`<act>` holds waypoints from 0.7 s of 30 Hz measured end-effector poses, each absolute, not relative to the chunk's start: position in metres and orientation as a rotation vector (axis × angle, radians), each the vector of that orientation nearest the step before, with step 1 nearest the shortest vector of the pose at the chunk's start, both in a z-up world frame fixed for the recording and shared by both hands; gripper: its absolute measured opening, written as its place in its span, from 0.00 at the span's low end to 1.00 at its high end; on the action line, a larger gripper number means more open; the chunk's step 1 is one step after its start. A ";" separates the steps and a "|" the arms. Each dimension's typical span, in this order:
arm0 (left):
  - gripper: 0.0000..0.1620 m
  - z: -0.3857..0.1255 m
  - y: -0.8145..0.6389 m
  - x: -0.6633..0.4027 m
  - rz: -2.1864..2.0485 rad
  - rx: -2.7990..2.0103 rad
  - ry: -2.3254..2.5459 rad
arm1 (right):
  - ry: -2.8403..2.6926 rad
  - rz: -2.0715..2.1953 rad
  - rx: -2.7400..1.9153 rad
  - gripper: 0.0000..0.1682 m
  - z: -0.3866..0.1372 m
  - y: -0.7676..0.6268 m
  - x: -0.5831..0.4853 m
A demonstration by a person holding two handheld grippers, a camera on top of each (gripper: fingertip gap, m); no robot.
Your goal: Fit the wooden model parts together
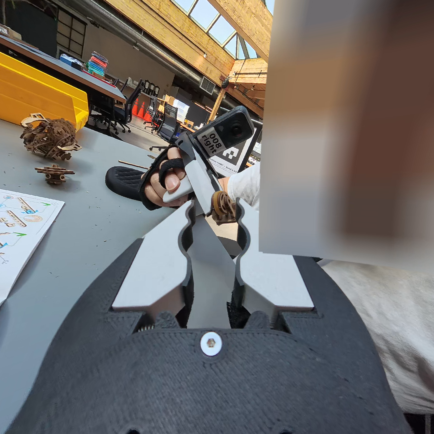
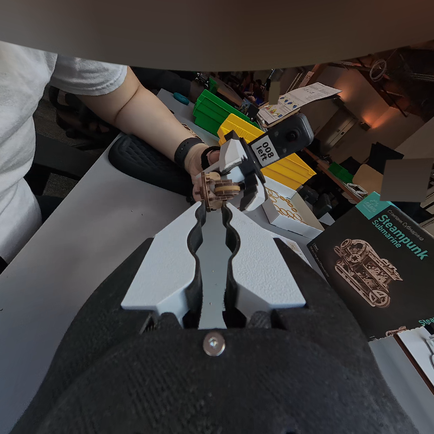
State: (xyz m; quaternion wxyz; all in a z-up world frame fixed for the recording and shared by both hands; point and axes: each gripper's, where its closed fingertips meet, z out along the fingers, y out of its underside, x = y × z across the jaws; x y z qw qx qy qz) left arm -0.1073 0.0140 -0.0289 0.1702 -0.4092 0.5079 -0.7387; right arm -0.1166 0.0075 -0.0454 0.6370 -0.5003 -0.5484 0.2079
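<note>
A small wooden assembly [image 2: 219, 190], a stack of wheels on a round plate, is held in the air over the table edge between both grippers. My left gripper [image 1: 215, 203] is closed on the wheel stack [image 1: 223, 205], which lies against its right finger. My right gripper [image 2: 213, 206] is shut on the edge of the round plate [image 2: 207, 196]. In the left wrist view the right gripper [image 1: 207, 211] comes in from the upper left and its finger crosses between my left fingers. In the right wrist view the left gripper [image 2: 225, 190] reaches in from the right.
On the grey table [image 1: 94, 234] lie a large wooden model [image 1: 49, 138], a small gear sub-assembly [image 1: 54, 173], an instruction sheet [image 1: 21, 225], a black wrist rest [image 1: 124, 180] and a yellow bin [image 1: 35, 94]. The kit box [image 2: 375, 258], a white sheet of rings [image 2: 286, 211] and green bins [image 2: 211, 110] stand to the right.
</note>
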 end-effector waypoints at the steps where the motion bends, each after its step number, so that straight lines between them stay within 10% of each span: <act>1: 0.19 -0.030 0.012 -0.107 -2.105 -1.164 1.457 | -1.262 0.464 -1.143 0.07 -0.047 0.007 -0.117; 21: 0.08 -0.038 0.006 -0.111 -2.084 -1.152 1.568 | -1.309 0.393 -1.155 0.07 -0.054 0.008 -0.120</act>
